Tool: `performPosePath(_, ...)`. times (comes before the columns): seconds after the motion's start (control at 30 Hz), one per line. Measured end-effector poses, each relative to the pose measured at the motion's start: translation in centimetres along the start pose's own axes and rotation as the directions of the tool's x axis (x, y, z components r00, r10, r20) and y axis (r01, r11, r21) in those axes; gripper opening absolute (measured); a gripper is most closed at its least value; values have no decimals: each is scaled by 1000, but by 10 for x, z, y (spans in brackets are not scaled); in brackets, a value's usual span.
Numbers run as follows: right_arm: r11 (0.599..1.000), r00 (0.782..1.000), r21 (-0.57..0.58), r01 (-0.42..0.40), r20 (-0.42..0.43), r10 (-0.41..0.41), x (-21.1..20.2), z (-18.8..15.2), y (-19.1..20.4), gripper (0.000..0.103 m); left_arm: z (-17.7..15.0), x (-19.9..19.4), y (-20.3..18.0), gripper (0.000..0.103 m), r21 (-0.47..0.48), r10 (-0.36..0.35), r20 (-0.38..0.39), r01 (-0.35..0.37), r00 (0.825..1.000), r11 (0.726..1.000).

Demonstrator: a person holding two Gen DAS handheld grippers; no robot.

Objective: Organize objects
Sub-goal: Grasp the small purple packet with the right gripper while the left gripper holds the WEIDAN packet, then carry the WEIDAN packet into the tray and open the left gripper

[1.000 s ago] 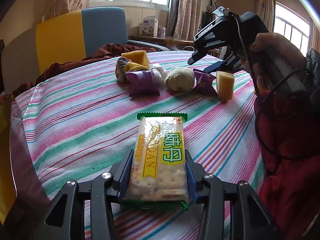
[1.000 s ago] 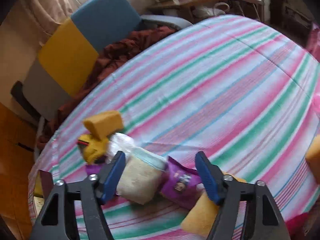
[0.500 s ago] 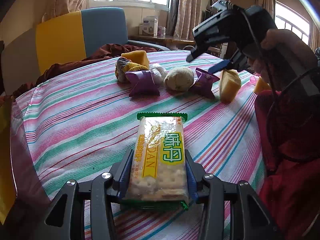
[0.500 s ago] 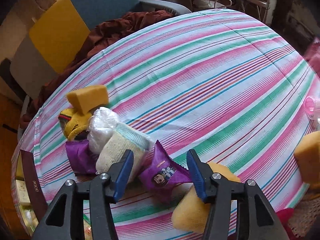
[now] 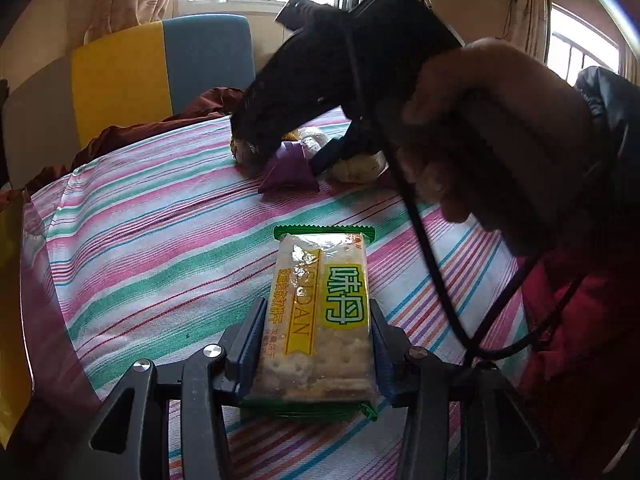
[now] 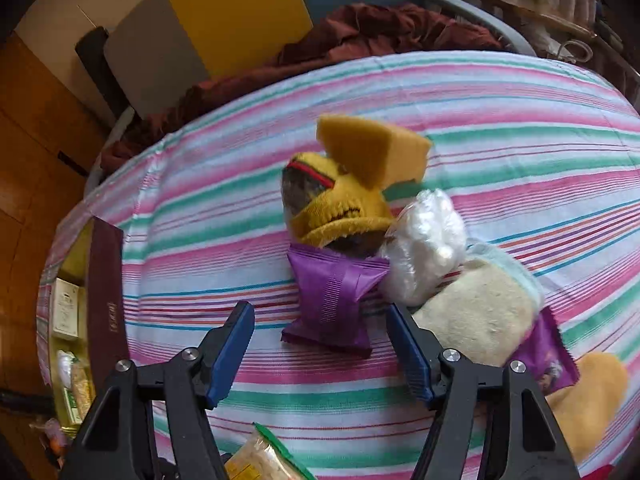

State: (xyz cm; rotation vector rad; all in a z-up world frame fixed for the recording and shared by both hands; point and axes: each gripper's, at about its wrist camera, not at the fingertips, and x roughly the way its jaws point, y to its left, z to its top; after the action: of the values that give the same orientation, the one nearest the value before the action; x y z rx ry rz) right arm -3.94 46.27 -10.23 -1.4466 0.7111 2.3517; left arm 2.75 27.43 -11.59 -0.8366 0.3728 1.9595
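My left gripper (image 5: pixel 316 344) is shut on a green-edged cracker packet (image 5: pixel 320 312) that lies on the striped tablecloth (image 5: pixel 160 248). My right gripper (image 6: pixel 320 336) is open, its blue pads on either side of a purple snack packet (image 6: pixel 332 300) without touching it. Behind that packet lie a yellow knitted sock roll (image 6: pixel 332 204), a yellow sponge wedge (image 6: pixel 372 152), a white plastic-wrapped bundle (image 6: pixel 428 248), a cream sock roll (image 6: pixel 480 312), a second purple packet (image 6: pixel 548 360) and another yellow sponge (image 6: pixel 592 396). In the left wrist view the right gripper (image 5: pixel 320 148) hides most of this pile.
A dark red box (image 6: pixel 106 292) with small packets stands at the table's left edge. A chair with grey, yellow and blue panels (image 5: pixel 120 84) holds a dark red cloth (image 6: pixel 380 32) behind the table. My red sleeve (image 5: pixel 580 340) is at the right.
My right gripper has swung left across the pile and come down around the left purple packet, still open. The left gripper and cracker packet have not moved.
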Motion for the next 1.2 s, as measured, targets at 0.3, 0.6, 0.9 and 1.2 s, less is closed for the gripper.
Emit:
performPosePath(0.3,993,998,-94,70,16,-68,8,-6,6,36,0,0,-1,48,11,12,0,-12,1000,1000)
performPosePath(0.6,979,993,-167,118,30,-115,12,-4,17,36,6,-9,0,47,-11,21,-58,-22,998,1000)
performPosePath(0.9,970,990,-201,138,36,-134,16,0,22,36,2,-87,22,46,-90,-25,-33,22,999,996)
performPosePath(1.2,961,987,-225,158,50,-150,14,-2,22,36,8,-162,136,46,-453,164,70,-116,984,884)
